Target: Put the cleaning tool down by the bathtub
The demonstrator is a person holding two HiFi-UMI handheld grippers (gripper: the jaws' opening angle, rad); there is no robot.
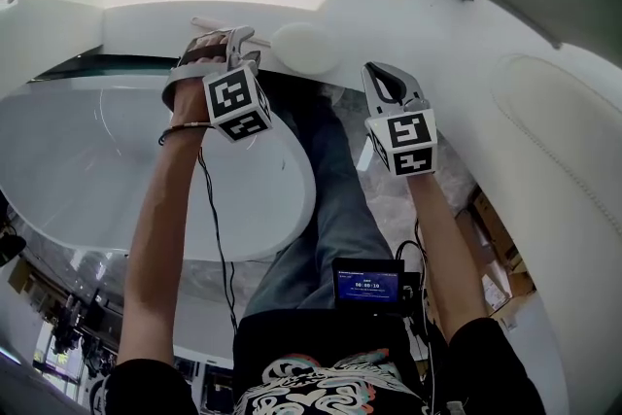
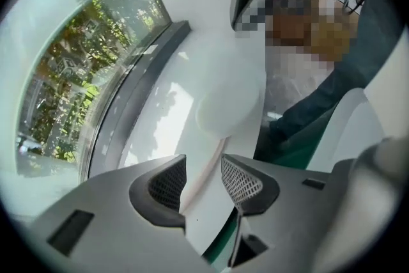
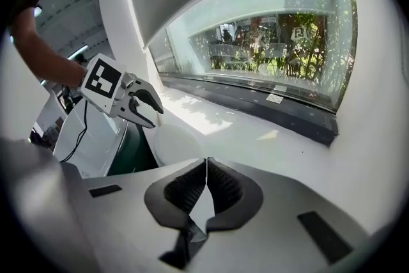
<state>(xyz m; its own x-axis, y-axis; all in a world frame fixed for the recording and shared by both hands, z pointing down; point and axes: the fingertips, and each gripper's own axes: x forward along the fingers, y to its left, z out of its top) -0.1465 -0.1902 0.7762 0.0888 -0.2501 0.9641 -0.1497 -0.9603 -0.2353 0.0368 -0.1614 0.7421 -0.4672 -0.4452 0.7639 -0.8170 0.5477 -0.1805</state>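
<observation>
The cleaning tool has a round white head (image 1: 304,47) and a thin pale handle, and it lies on the white ledge behind the bathtub (image 1: 87,160). My left gripper (image 1: 245,40) is over the handle. In the left gripper view the handle runs up between the jaws to the head (image 2: 227,99). The left gripper (image 2: 203,171) is open, its jaws set wider than the handle, which rests near the left pad. My right gripper (image 1: 385,75) hovers to the right of the head, shut with nothing in it (image 3: 206,166). The right gripper view shows the head (image 3: 172,145) and the left gripper (image 3: 148,108).
A curved window (image 3: 281,41) with a dark sill (image 3: 268,109) runs behind the ledge. The person's legs (image 1: 335,209) stand between the tub and a white wall (image 1: 554,160). A small screen (image 1: 367,285) hangs at the waist, and a cable (image 1: 216,228) trails below the left arm.
</observation>
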